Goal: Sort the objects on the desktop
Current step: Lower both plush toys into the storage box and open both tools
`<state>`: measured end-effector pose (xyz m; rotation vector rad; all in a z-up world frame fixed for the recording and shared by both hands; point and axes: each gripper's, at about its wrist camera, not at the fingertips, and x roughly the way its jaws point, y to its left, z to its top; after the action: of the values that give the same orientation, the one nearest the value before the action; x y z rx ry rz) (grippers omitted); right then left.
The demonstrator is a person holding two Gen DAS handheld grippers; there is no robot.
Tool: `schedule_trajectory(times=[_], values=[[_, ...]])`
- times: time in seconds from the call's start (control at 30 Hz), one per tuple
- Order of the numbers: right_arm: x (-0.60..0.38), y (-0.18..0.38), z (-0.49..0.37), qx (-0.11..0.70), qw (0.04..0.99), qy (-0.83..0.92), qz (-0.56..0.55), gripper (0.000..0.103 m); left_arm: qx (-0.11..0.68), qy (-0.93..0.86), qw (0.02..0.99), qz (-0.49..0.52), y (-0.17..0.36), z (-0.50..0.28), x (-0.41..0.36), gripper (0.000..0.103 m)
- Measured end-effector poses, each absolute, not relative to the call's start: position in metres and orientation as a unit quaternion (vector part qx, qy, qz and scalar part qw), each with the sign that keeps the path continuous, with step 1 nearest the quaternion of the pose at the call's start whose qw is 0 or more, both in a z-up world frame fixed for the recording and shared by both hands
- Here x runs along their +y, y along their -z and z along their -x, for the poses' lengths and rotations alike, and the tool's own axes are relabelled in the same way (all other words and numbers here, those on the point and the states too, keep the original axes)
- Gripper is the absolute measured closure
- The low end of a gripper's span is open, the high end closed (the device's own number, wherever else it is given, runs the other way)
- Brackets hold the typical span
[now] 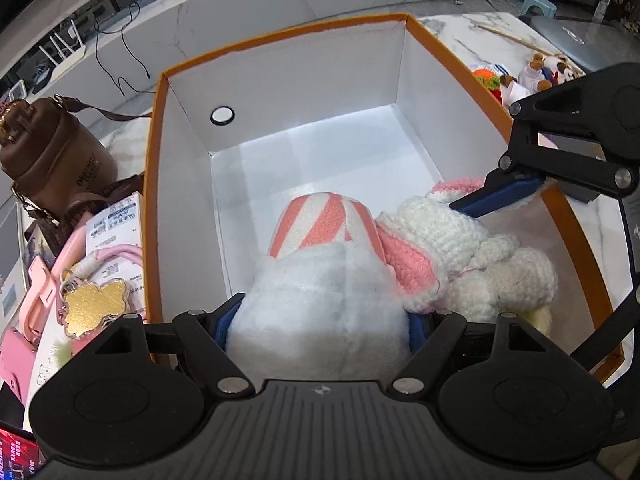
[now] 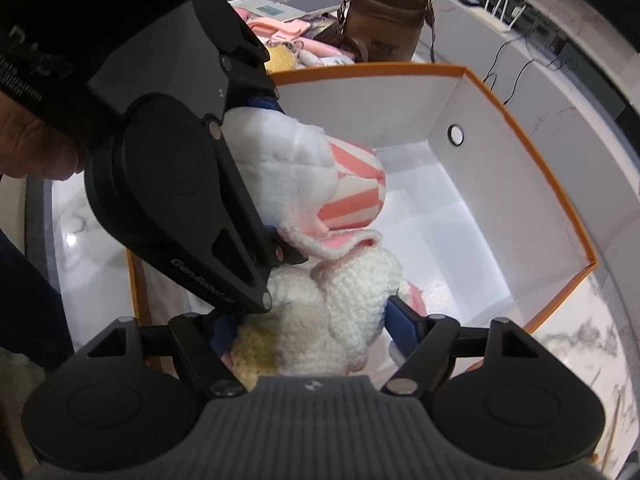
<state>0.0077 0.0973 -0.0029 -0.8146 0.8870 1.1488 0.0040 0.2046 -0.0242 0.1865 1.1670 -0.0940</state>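
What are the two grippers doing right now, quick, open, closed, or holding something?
Left gripper: closed on the pink striped plush toy, over the orange box.
Right gripper: closed on the white crochet bunny.

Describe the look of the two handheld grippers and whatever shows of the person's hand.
Both the left gripper and the right gripper are matte black, with a ribbed grey front plate bearing a small emblem, round side discs, silver pivot pins and blue fingers. White lettering runs along one arm. A bare hand shows at the edge.
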Motion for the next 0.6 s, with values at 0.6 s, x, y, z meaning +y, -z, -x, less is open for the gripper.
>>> schedule_trajectory(times=[0.6], values=[[0.114, 0.006, -0.016, 0.413, 0.664, -0.525, 0.336, 0.02, 0.547, 0.042, 0.834, -0.061, 0.018, -0.007, 0.208, 0.008]])
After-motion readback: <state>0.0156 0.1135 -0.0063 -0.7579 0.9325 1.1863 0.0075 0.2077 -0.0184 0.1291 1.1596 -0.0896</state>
